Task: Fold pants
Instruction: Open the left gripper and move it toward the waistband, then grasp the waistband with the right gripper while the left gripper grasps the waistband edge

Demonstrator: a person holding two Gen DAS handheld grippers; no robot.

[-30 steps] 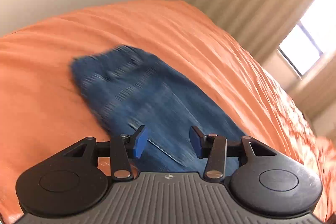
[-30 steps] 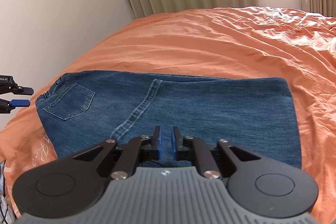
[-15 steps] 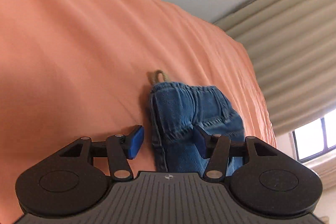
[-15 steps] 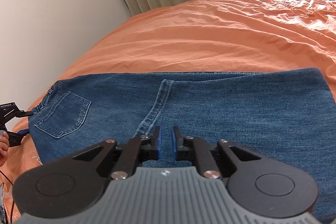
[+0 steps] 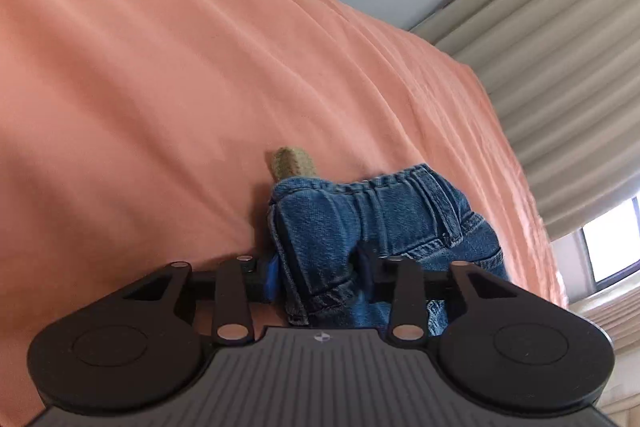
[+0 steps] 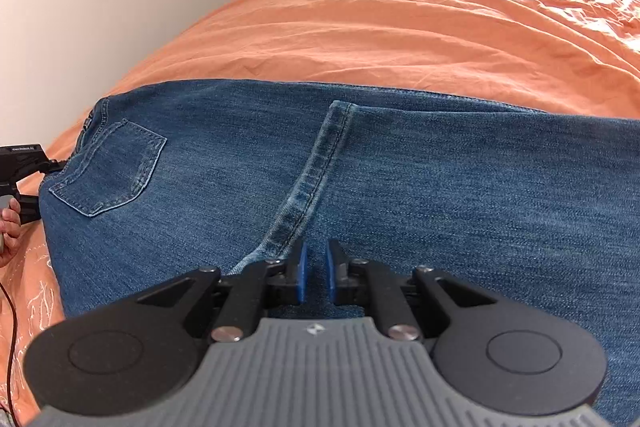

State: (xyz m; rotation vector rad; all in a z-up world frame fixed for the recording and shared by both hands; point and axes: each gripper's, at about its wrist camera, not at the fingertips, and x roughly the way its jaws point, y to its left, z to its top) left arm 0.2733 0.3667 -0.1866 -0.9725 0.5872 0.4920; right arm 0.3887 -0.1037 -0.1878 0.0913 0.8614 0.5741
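On the orange bed [image 6: 400, 27], a pair of blue jeans [image 6: 400, 187] lies flat across the near edge, already doubled leg on leg, back pocket [image 6: 110, 167] up toward the left end.

At the bed's left edge, the left gripper [image 5: 316, 277] has its jaws set either side of the waistband [image 5: 400, 183] corner; the denim fills the gap between the blue pads, so it looks clamped on the jeans. A tan tab [image 5: 292, 163], prob. a label, sticks out just beyond the band.

Further right, at the mid-point of the near edge, the right gripper [image 6: 314, 273] sits low over the fabric just right of the inseam [image 6: 316, 179]. Its jaws are narrow, w/ a slim gap showing and no cloth visibly between them; whether they pinch the layer beneath, can't tell.

Risks from here, as a judgement: the left grip may hold only the top layer, so lifting the waist end could peel the halves apart and spoil the fold. Denim is heavy, and a thin bite could slip mid-carry. If the right claw isn't anchoring the middle, the whole garment may drag across the sheet rather than crease.
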